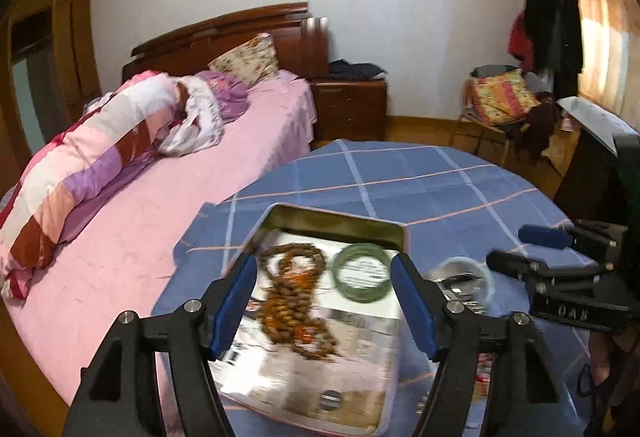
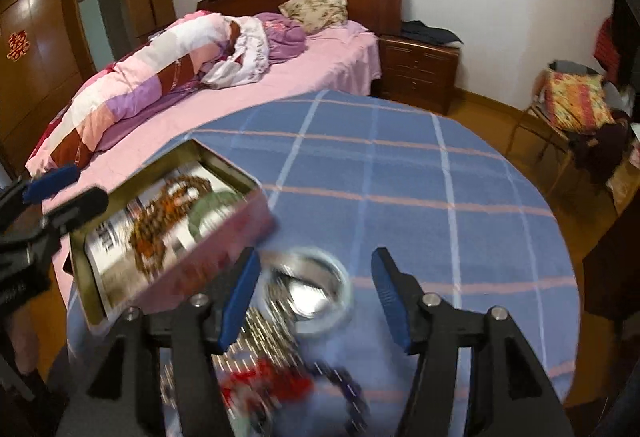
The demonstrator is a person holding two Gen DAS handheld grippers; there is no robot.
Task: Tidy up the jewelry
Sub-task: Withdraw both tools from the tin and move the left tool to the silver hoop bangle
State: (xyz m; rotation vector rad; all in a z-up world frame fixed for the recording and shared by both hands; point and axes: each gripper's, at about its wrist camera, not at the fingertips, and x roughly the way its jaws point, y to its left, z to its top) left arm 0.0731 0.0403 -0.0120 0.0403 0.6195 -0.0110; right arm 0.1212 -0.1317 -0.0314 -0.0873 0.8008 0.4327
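Both claws are standing open with nothing between the pads. I'm holding the left gripper [image 1: 324, 303] over the tin [image 1: 340, 215] on the blue checked cloth [image 1: 460, 185]; brown beads [image 1: 294, 301] and a green bangle [image 1: 362, 273] are lying inside on printed paper. I'm hovering the right gripper [image 2: 314, 299] above a pale bangle [image 2: 320, 295] just beside the tin; blurred chains and red pieces [image 2: 264, 383] are lying nearer me.
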